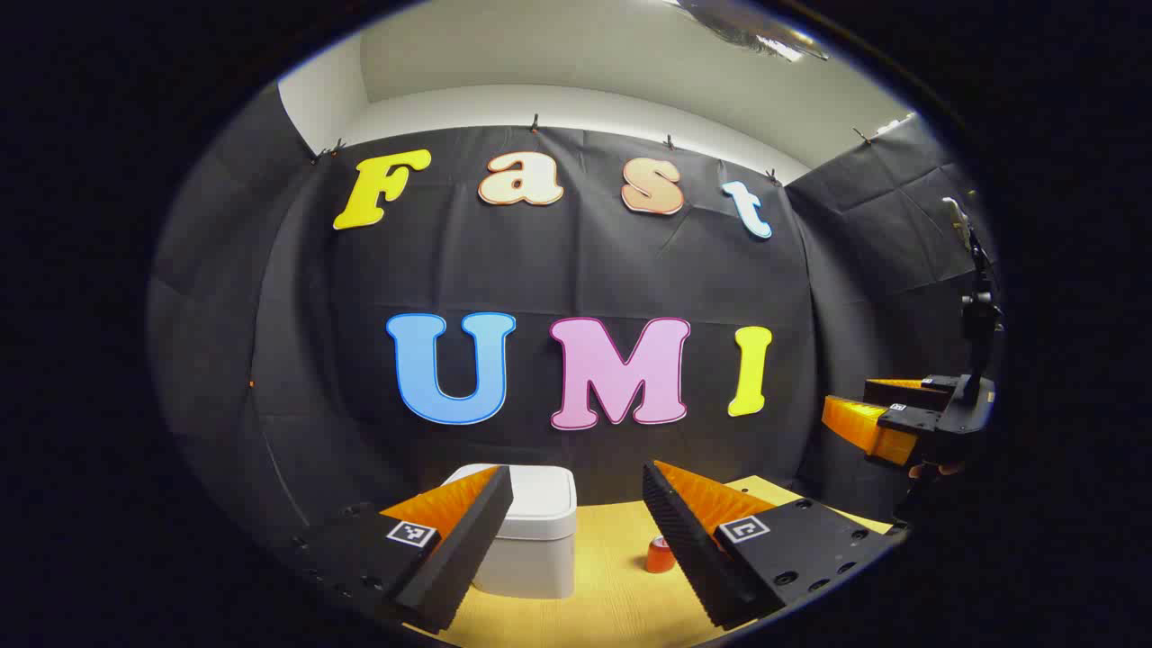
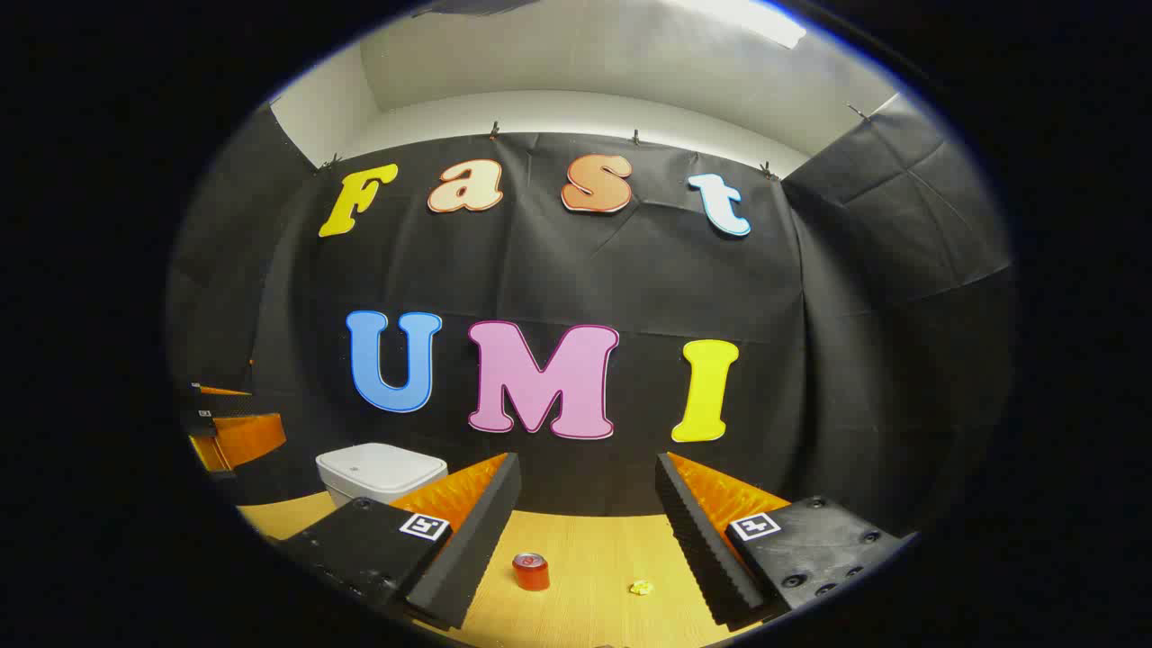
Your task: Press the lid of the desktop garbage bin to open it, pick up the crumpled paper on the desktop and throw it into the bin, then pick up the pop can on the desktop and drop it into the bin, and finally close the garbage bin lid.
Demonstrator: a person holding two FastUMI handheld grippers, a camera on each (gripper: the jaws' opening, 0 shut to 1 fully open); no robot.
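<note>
A white garbage bin [image 1: 531,531] stands on the wooden table with its lid down, just beyond my left gripper [image 1: 571,540], which is open and empty above the table. A red pop can [image 1: 660,555] stands upright to the bin's right, partly behind one finger. In the right gripper view the bin [image 2: 378,472] is at the left, the can [image 2: 531,571] stands between the fingers farther off, and a small yellowish crumpled paper [image 2: 642,588] lies to its right. My right gripper [image 2: 585,549] is open and empty. The right gripper [image 1: 877,418] also hangs at the far right of the left gripper view.
The yellow wooden table [image 2: 594,549] runs back to the black cloth wall. The left gripper [image 2: 229,423] shows at the left edge of the right gripper view, raised above the table. A black stand [image 1: 976,306] rises at the far right.
</note>
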